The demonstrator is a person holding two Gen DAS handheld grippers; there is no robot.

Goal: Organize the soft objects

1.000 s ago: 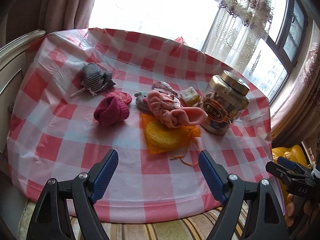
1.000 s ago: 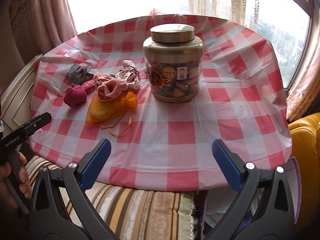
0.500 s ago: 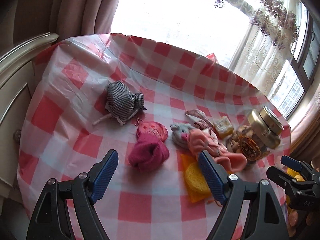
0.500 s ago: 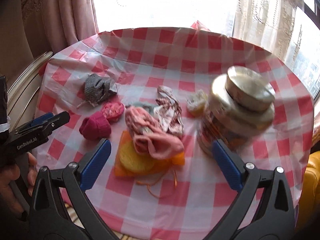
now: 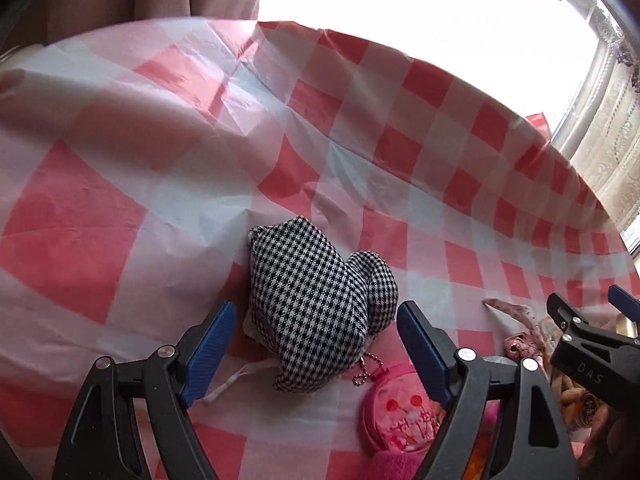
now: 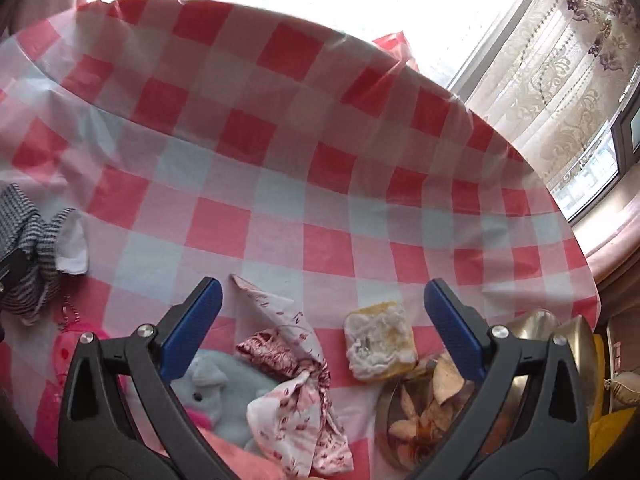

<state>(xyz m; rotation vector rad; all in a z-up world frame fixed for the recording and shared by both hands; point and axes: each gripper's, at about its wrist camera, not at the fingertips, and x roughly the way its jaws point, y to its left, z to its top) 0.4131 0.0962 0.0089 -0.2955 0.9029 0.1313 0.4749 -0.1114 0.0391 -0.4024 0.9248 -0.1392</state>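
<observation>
Bright window light and lace curtains [image 6: 560, 92] fill the top and upper right of both views, above a worktop [image 5: 120, 208] covered in a red-and-white checked cloth. Largest of the things on it is a gold-lidded clear jar [image 6: 532, 380] at the lower right of the right wrist view, mostly hidden behind the tongs; pale dried pieces show through its wall. Lower centre of the left wrist view holds a black-and-white houndstooth pouch [image 5: 316, 304], lying between the blue pads of the left tongs [image 5: 316, 344], which are spread wide with neither pad touching the fabric. Just below and to its right lies a round pink coin purse [image 5: 400, 416] with a bead chain. The right tongs [image 6: 320, 320] are likewise held apart, gripping nothing, low over a pink floral cloth [image 6: 296, 380], a grey plush toy [image 6: 216, 392] at its left and a yellow-and-white sponge [image 6: 380, 344] at its right. Both tools point forward and down at the cloth.
</observation>
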